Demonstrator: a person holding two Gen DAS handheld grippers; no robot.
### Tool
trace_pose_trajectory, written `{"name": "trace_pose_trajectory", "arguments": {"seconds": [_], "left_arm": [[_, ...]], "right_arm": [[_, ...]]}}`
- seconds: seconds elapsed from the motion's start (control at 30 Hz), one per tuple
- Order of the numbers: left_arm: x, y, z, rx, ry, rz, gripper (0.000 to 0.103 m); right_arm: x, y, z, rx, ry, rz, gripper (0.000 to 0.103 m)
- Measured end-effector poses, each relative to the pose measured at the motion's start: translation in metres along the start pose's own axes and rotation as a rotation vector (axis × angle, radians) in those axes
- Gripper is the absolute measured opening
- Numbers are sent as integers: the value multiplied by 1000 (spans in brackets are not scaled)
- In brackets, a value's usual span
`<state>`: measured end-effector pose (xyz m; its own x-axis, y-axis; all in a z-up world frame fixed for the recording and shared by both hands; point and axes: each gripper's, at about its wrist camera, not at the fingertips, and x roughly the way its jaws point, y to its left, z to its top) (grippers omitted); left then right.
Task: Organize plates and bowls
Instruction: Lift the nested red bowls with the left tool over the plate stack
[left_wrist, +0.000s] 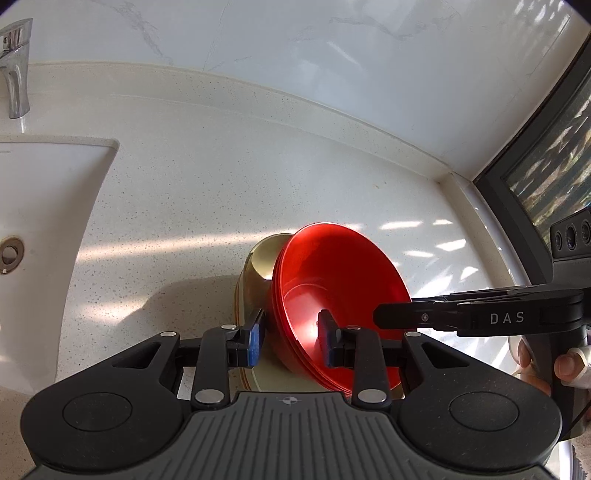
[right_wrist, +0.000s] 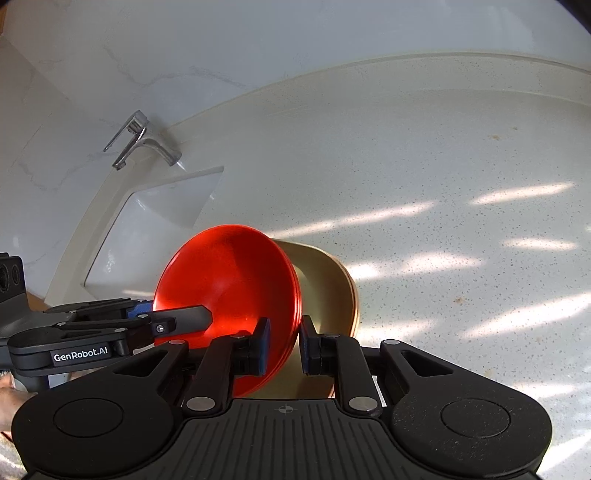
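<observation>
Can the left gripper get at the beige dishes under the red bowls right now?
Probably not: the left gripper is shut on the rim of the red bowls, which sit tilted over the beige dishes and cover most of them.

Bare speckled desk (right_wrist: 424, 177) lies open beyond and right of the red bowls (right_wrist: 229, 280); the sink (left_wrist: 44, 206) and tap (left_wrist: 14, 70) bound the left, the wall (left_wrist: 295, 44) the back

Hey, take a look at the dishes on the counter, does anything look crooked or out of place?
Yes. The stack of glossy red bowls is tipped steeply on its side instead of sitting flat, leaning in the beige bowls beneath. The left gripper and right gripper each pinch its rim from opposite sides. Nothing looks spilled or broken.
</observation>
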<state>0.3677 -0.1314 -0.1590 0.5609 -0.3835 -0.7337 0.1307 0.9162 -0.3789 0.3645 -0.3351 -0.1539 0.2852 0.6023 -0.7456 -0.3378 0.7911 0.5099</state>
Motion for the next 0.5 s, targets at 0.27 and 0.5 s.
{"name": "trace_pose_trajectory", "arguments": {"seconds": [0.27, 0.5], "left_arm": [[6, 7, -8, 0, 10, -11, 32], [7, 8, -10, -9, -3, -25, 32]], "right_arm": [[2, 0, -1, -13, 7, -24, 16], [0, 5, -3, -37, -8, -49, 17]]}}
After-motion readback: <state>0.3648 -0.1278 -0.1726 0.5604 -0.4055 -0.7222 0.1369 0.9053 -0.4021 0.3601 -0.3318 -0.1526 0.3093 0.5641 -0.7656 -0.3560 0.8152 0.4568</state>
